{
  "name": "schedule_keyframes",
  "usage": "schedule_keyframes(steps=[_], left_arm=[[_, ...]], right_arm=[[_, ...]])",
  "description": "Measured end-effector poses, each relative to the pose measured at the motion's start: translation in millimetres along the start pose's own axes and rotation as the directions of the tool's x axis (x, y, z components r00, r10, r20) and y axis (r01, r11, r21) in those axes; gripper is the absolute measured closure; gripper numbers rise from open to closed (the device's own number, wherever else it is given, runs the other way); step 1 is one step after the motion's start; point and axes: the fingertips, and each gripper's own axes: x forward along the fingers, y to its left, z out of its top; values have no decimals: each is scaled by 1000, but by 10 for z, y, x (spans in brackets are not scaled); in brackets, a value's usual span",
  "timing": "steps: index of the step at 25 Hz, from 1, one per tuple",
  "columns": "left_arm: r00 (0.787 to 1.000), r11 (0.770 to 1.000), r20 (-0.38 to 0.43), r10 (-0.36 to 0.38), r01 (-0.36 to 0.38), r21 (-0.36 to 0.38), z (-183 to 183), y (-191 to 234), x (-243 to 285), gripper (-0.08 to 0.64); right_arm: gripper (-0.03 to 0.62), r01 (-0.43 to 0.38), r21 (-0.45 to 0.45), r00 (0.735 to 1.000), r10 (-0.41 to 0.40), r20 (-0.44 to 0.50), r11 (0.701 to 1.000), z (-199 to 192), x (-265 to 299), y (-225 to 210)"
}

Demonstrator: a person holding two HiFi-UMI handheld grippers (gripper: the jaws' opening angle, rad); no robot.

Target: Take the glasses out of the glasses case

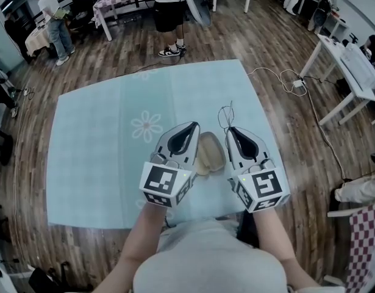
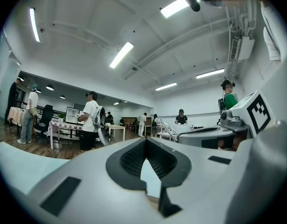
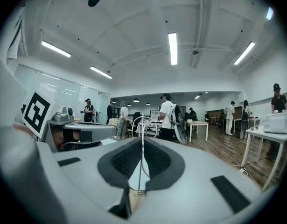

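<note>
A beige glasses case lies open on the light blue tablecloth, between my two grippers. My right gripper is shut on the thin wire glasses, which stick up past its tip above the cloth. In the right gripper view a thin metal arm of the glasses runs between the pads of the right gripper. My left gripper hangs just left of the case, above it. Its jaws meet at the tip and I see nothing between them.
The table's near edge is right below my hands. A person stands on the wood floor just beyond the far edge. A white table and a cable with a power strip are at the right. More people and tables are farther back.
</note>
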Motion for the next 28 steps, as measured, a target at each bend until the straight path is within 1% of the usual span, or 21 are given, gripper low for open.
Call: schedule_keyframes(steps=[4,9,12,18,22,25,28], left_arm=[[999,1000,38,-6,5,27,85,-43,-9,552],[997,999,74,-7,3,51,162,-75,-37,552],[997,998,75,11,-16,62,229,-63,-56,552],[997,998,74,2,-7,66,247,-63,-53,552],[997,998,73,3,-8,63,241,-71,-53,552],[996,997,83,-16,10,71,228,-144,-49,552],[997,997,72,-15,9,79,241,-153,-70,552]], right_arm=[[571,-1,-16,998,2,61,1000,123,-68,22],[571,1,-29,996,2,85,1000,149,-100,41],[571,2,-38,994,2,105,999,177,-124,61],[571,9,-53,992,-3,124,999,233,-126,92],[571,13,-57,993,-7,115,998,214,-136,89],[571,16,-55,994,-10,113,998,202,-172,71],[571,20,-52,994,-14,111,998,204,-182,83]])
